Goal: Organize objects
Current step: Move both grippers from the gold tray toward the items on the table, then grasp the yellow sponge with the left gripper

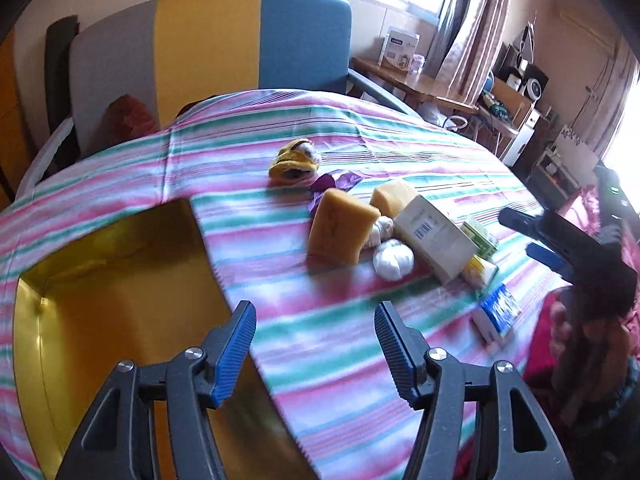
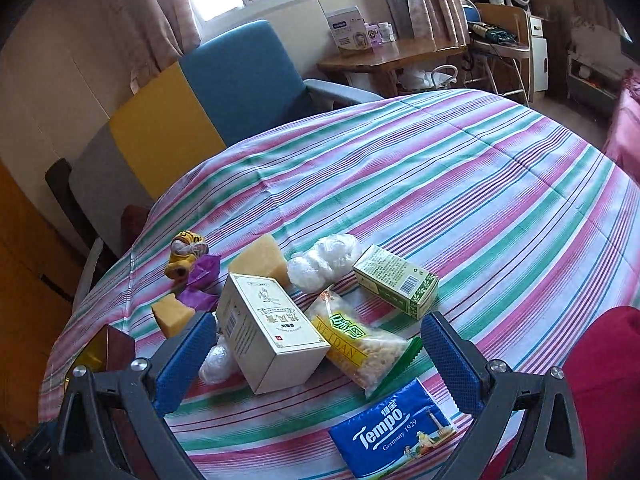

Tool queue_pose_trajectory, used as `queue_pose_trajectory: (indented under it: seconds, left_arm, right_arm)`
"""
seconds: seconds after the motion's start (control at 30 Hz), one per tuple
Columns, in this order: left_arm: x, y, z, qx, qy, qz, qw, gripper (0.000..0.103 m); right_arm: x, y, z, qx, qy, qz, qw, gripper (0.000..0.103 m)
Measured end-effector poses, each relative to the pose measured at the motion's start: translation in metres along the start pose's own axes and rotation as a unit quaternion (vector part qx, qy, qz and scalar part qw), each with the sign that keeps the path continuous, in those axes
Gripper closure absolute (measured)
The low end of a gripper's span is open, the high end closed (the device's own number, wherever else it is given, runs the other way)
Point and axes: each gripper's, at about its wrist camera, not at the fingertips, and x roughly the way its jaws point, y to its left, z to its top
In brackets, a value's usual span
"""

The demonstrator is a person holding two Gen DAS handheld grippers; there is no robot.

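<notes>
A pile of objects lies on the striped tablecloth (image 2: pixel 460 184): a white box (image 2: pixel 272 336), a green box (image 2: pixel 396 282), a yellow snack bag (image 2: pixel 360 348), a blue Tempo tissue pack (image 2: pixel 394 428), two yellow sponges (image 2: pixel 262 260), white plastic-wrapped balls (image 2: pixel 324 260), purple wrappers (image 2: pixel 202 284) and a small tiger toy (image 2: pixel 186 254). My right gripper (image 2: pixel 316 364) is open and empty, just above the white box and snack bag. My left gripper (image 1: pixel 316 344) is open and empty, over the cloth beside a gold open box (image 1: pixel 116 280). The pile (image 1: pixel 432 236) lies ahead of it.
A grey, yellow and blue chair (image 1: pixel 248 40) stands behind the table. A wooden side table (image 2: pixel 384 56) with boxes sits by the window. Red-pink fabric (image 2: pixel 604 380) lies at the table's right edge. The right gripper shows in the left wrist view (image 1: pixel 560 240).
</notes>
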Motion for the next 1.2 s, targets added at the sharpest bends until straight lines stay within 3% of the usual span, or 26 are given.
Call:
queue_pose_trajectory:
  seconds: [0.23,0.4,0.6,0.63,0.7,0.97,1.2]
  left_arm:
    - [0.057,-0.023,0.032,0.060,0.025,0.026,0.9975,0.038]
    - [0.089,-0.040,0.048,0.110,0.037,0.025,0.9929,0.023]
    - [0.123,-0.037,0.065,0.111,0.055,0.008,0.9923,0.021]
    - [0.128,-0.035,0.067,0.105,0.058,0.003,0.9928,0.022]
    - [0.134,-0.030,0.069,0.086,0.065,-0.017,0.9940,0.046]
    - [0.084,-0.026,0.051,0.056,0.021,-0.056,0.9966,0.048]
    - [0.036,-0.007,0.015,0.027,0.012,-0.069,0.9972,0.048]
  right_arm:
    - [0.004,0.003,-0.003,-0.005,0.011,0.025,1.000,0.000]
    - [0.006,0.002,-0.002,0.001,0.016,0.040,0.999,0.000]
    - [0.009,0.002,-0.002,0.003,0.022,0.051,0.998,0.000]
    - [0.009,0.002,-0.002,0.002,0.022,0.051,0.998,0.000]
    - [0.009,0.003,-0.002,-0.001,0.022,0.050,0.998,0.000]
    - [0.011,0.009,-0.005,-0.023,0.024,0.038,0.999,0.000]
    - [0.016,0.033,-0.013,-0.093,0.037,0.024,0.995,0.003]
